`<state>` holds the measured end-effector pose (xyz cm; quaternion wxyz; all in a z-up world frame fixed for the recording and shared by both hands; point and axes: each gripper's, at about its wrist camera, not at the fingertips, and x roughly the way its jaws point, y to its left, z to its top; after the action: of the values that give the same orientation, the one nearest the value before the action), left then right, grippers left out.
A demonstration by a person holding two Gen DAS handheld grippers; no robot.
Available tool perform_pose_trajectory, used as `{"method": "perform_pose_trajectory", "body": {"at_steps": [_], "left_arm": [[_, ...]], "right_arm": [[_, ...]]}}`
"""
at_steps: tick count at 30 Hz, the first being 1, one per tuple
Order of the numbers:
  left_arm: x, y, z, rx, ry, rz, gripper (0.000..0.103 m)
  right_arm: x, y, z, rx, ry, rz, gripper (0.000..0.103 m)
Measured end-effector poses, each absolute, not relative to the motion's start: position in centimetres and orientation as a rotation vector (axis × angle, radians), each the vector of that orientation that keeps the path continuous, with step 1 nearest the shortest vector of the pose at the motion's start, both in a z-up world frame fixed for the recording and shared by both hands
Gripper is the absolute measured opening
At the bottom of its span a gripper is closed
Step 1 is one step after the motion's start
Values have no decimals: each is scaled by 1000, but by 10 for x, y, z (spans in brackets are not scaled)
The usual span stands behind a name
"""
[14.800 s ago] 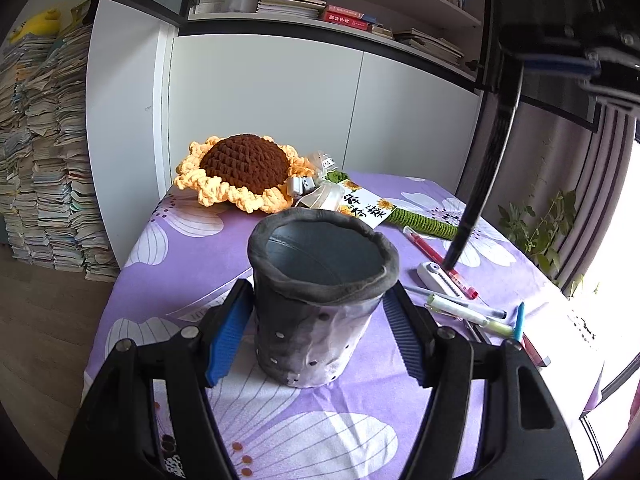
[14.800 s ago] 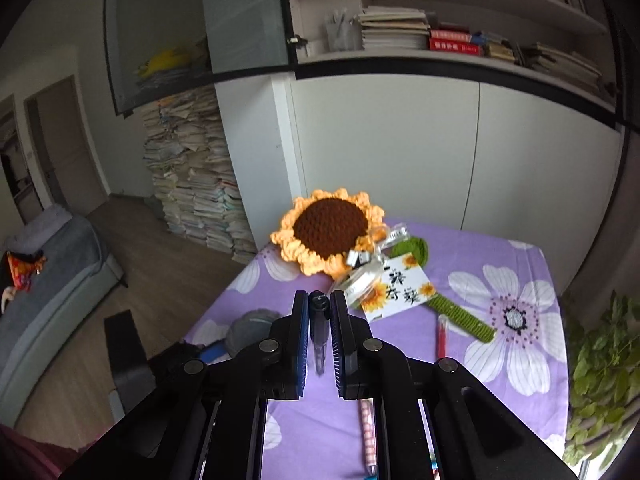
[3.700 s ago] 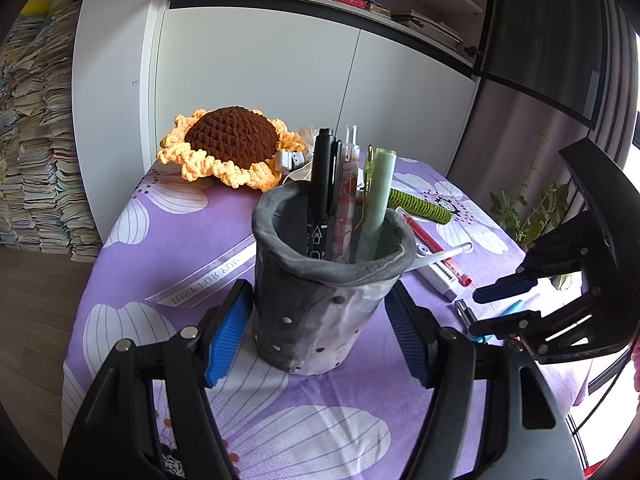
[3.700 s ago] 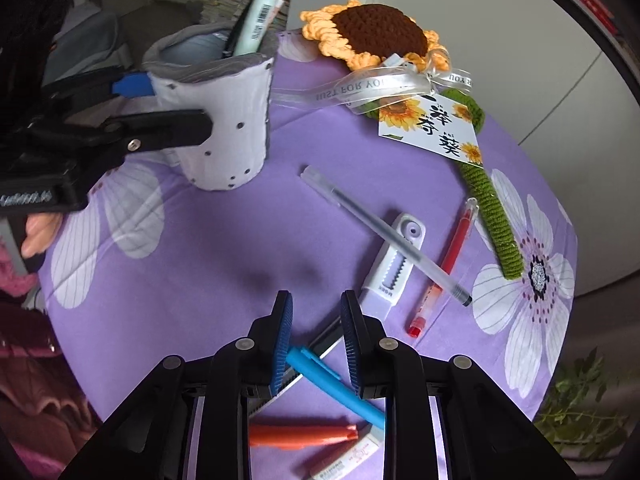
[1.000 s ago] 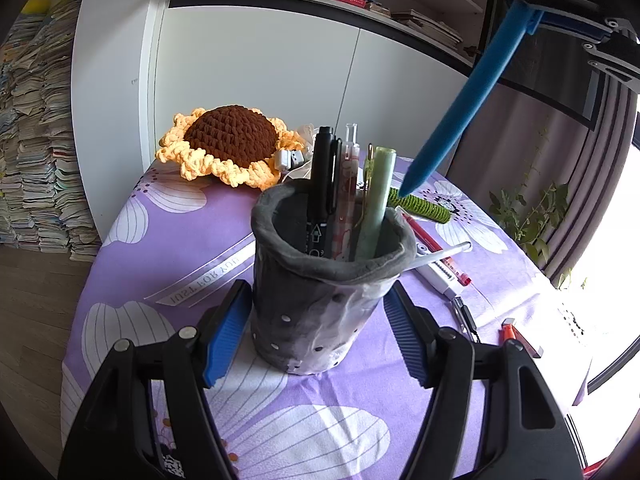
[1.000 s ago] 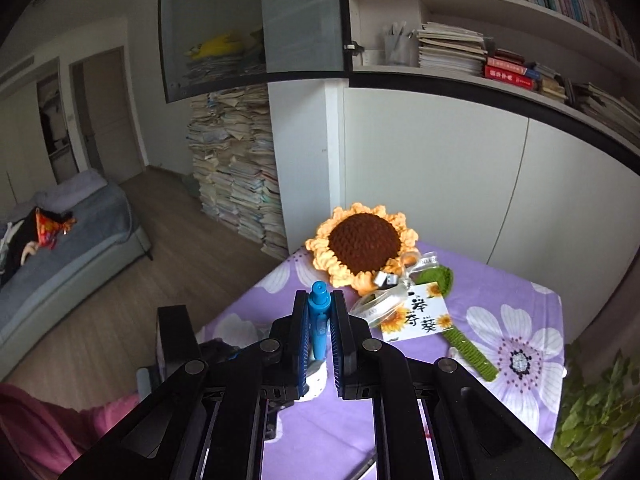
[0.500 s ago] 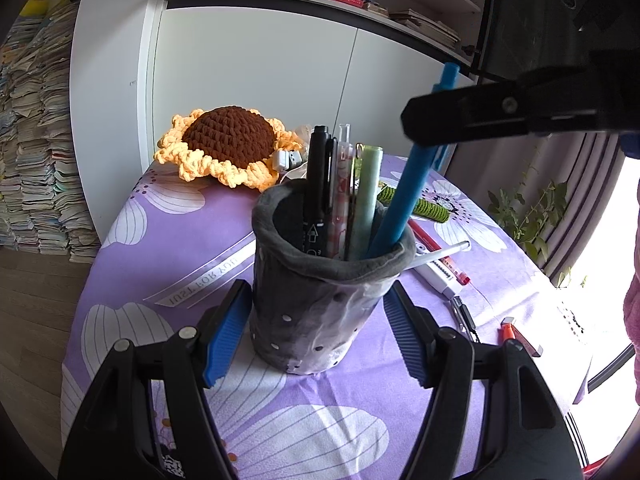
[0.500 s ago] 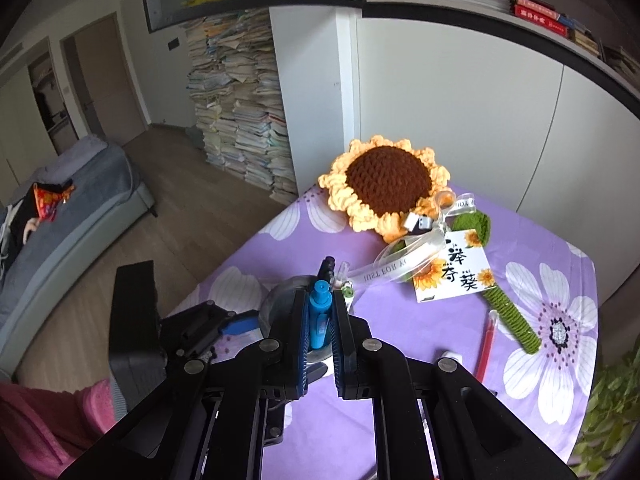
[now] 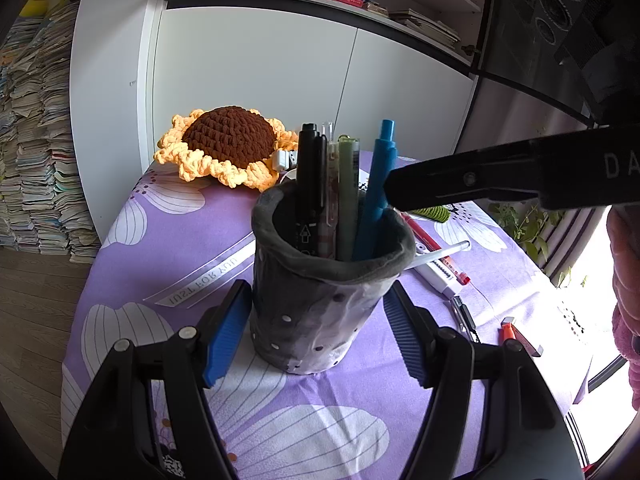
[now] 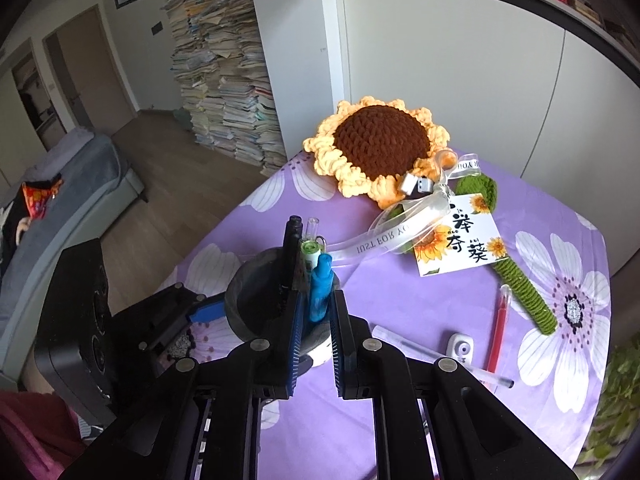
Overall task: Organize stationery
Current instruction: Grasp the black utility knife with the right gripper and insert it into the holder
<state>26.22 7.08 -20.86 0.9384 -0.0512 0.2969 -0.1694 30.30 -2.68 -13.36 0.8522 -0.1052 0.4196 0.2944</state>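
The table (image 9: 160,216) has a purple cloth with big white flowers on it. At the far end lies a big knitted sunflower (image 9: 228,144) with a green stem. A see-through ribbon (image 9: 208,280) trails from it, and you can read "JUST FOR YOU" on it. Beside the ribbon is a white card (image 10: 456,240) with small sunflowers and black Chinese writing.

In the middle stands the grey pen pot (image 9: 324,292). The left gripper (image 9: 316,332) has its blue pads on both sides of the pot and hugs it tight. The pot stands up straight on the cloth.

The right gripper (image 10: 314,312) is squeezed shut on a blue pen (image 9: 374,196). The pen's lower end is inside the pot, next to a black pen (image 9: 310,176) and a pale green pen (image 9: 347,184). Its top sticks up above the rim.

A second ago the blue pen hung high above the pot, with its tip outside. Now it is down in the pot. Long before that the pot was empty.

A red pen (image 10: 498,328), a clear pen (image 10: 440,356) and a small white tape roller (image 10: 460,346) lie flat on the cloth, well apart from the pot.
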Motion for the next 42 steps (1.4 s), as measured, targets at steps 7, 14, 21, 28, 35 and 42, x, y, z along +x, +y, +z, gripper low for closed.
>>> {"method": "perform_pose_trajectory", "body": {"at_steps": [7,14,21,28,35,42], "left_arm": [[262,71,-209,-104,605,-346,67],[263,72,-208,-102,597,-346,67],[263,72,-208,-102,596,-346,67],[263,72,-208,-102,596,-346,67],[260,72,-205,-98,578,-345,68],[250,68,-197,-86,499,-337,82]], "right_arm": [[289,-59,-123,-191,876,558,12],[303,-100,-176,-114,1119,348,12],[309,-117,-209,-34,1240,286,12],[317,-117,-224,-18,1290,254,12],[321,-117,-231,-33,1304,248,13],[325,-113,-231,-48,1292,253,13]]}}
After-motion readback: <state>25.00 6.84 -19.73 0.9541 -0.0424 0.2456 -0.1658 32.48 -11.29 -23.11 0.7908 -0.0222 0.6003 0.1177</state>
